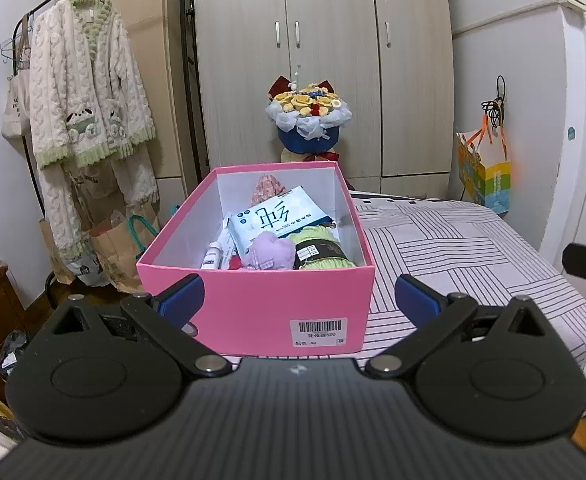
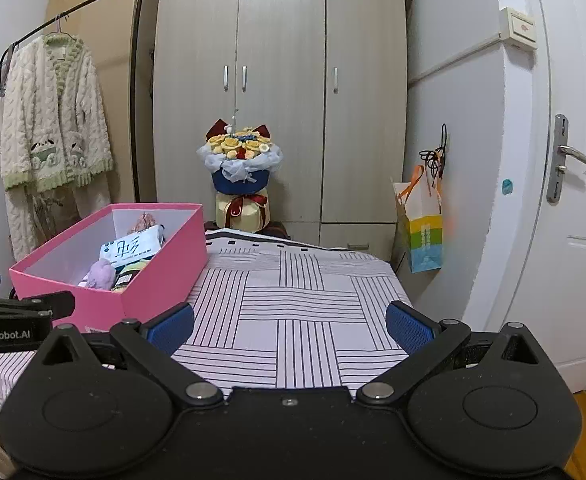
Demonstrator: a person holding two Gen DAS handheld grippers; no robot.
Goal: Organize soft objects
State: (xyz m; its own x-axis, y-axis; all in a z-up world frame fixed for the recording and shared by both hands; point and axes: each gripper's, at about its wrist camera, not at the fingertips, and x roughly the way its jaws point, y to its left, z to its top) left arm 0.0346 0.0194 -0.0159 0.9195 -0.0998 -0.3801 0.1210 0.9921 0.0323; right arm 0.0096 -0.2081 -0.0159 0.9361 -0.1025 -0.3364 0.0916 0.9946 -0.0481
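Hovering just in front of the pink box [image 1: 253,304], the left gripper [image 1: 299,300] has its jaws spread wide with nothing between them, blue pads either side of the box's near short wall. The right gripper [image 2: 289,326] is the same deal: wide open, empty, sitting over bare striped bed sheet [image 2: 313,292].

Room-wise, the right side is the easy one. The sheet is clear from the right gripper all the way to the bed's far edge and its right edge, beyond which stands the door [image 2: 573,200]. The box takes up the bed's left corner, hard along the left edge with the clothes rack [image 1: 73,120] beyond.

The box runs lengthwise away from the left gripper, long axis pointing toward the wardrobe [image 1: 325,60], barcode end nearest. Inside it: a purple plush [image 1: 271,250] and green yarn skein [image 1: 321,248] at the near end, touching, with a tissue pack [image 1: 279,216] tilted behind them. Lid's off.
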